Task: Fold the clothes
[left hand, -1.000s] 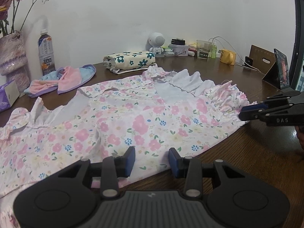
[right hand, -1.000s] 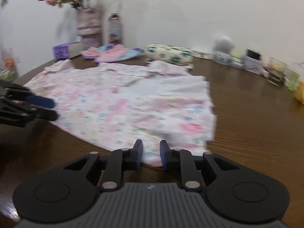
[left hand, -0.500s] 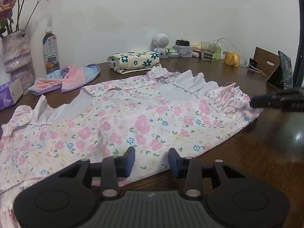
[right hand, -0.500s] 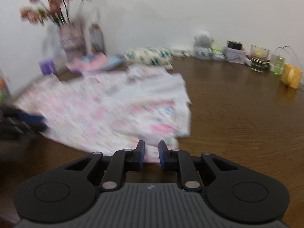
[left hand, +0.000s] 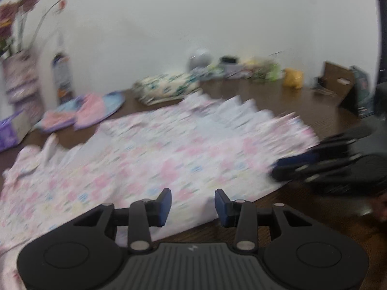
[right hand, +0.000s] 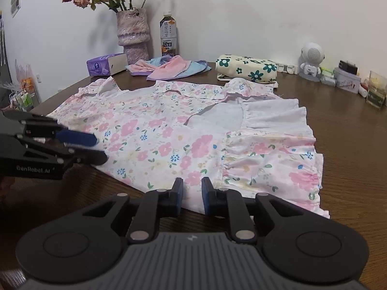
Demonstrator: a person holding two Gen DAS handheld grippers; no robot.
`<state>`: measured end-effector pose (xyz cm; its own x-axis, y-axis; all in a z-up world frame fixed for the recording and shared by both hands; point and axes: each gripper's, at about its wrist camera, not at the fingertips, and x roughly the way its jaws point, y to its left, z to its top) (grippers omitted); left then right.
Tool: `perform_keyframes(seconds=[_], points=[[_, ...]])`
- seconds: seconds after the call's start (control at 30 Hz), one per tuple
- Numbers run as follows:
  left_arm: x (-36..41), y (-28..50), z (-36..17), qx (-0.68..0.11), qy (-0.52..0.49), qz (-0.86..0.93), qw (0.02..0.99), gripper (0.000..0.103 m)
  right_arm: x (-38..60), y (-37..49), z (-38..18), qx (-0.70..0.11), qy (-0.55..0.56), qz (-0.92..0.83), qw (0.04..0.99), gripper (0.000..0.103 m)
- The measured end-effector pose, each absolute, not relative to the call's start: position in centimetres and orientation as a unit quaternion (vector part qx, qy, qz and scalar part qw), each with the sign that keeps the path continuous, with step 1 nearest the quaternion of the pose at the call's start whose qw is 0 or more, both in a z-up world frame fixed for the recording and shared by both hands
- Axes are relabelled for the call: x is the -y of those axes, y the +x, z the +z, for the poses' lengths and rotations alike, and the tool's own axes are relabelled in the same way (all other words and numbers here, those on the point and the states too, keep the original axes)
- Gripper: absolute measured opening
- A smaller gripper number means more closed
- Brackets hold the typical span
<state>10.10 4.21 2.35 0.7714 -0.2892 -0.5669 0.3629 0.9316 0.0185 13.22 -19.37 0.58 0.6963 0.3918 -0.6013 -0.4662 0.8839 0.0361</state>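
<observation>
Right wrist view shows the floral dress (right hand: 183,130) spread flat on the wooden table (right hand: 350,145), its near hem between the right gripper (right hand: 192,194) fingers (narrowly parted, gripping nothing). Left gripper (left hand: 192,204) hovers at the hem's other end, wide open and empty.

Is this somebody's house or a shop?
Most likely a home. A dress lies on a wooden table against a plain wall, with a vase of flowers, a tissue box and a drink bottle behind it.
</observation>
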Motion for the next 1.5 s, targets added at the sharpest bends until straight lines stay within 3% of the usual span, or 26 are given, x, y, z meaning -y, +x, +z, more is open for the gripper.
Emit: perform_keyframes(seconds=[1.2,1.5], points=[[-1.2,13.1,0.8,-0.320,0.031,-0.071,0.944,0.042,19.2,20.6,0.3,-0.293,-0.109,0.317,0.895,0.016],[-1.4,13.1,0.8,-0.320,0.028,-0.073,0.944,0.042,18.2,16.7,1.6,-0.265,-0.087,0.327,0.903,0.018]])
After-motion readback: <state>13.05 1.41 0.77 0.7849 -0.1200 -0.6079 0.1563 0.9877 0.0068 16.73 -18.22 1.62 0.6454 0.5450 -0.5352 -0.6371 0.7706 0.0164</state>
